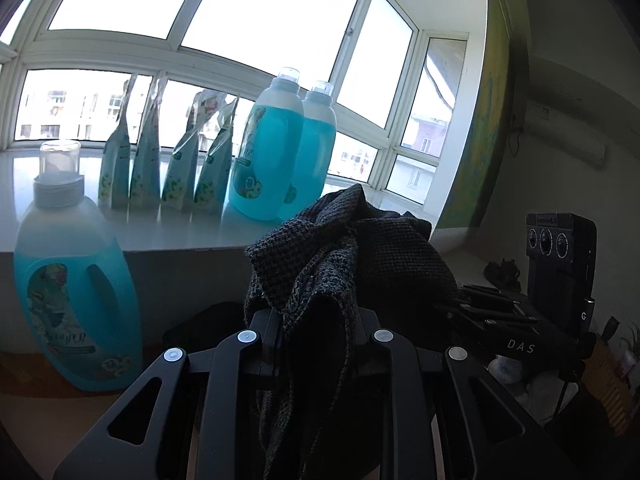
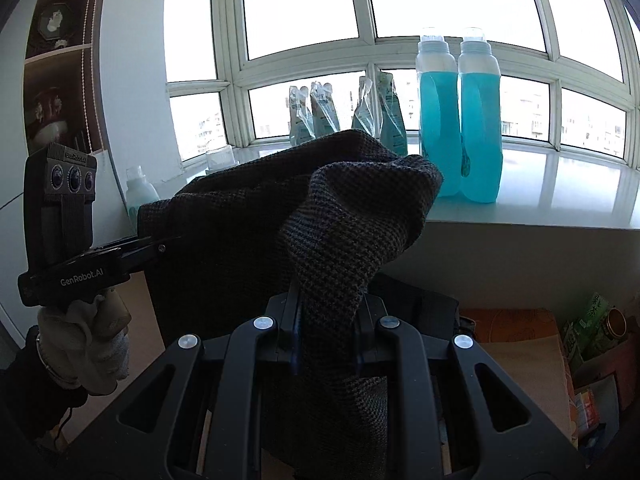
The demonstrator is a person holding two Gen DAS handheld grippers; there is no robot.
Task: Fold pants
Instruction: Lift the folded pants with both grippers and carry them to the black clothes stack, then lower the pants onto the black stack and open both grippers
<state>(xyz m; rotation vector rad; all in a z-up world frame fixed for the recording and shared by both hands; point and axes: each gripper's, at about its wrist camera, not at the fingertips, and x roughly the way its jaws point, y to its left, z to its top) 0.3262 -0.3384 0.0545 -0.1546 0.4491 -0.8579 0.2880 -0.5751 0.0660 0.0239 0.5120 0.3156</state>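
Both raised level twd window: left gripper (image 1: 316, 320) & right gripper (image 2: 326, 320) each clamped on dark knit pants (image 2: 280, 216), bunched frame center.

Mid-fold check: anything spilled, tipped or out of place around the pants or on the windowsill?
Nothing spilled or tipped. The blue bottles and refill pouches stand upright on the windowsill. The pants hang bunched, pinched by both the left gripper and right gripper, not yet flat.
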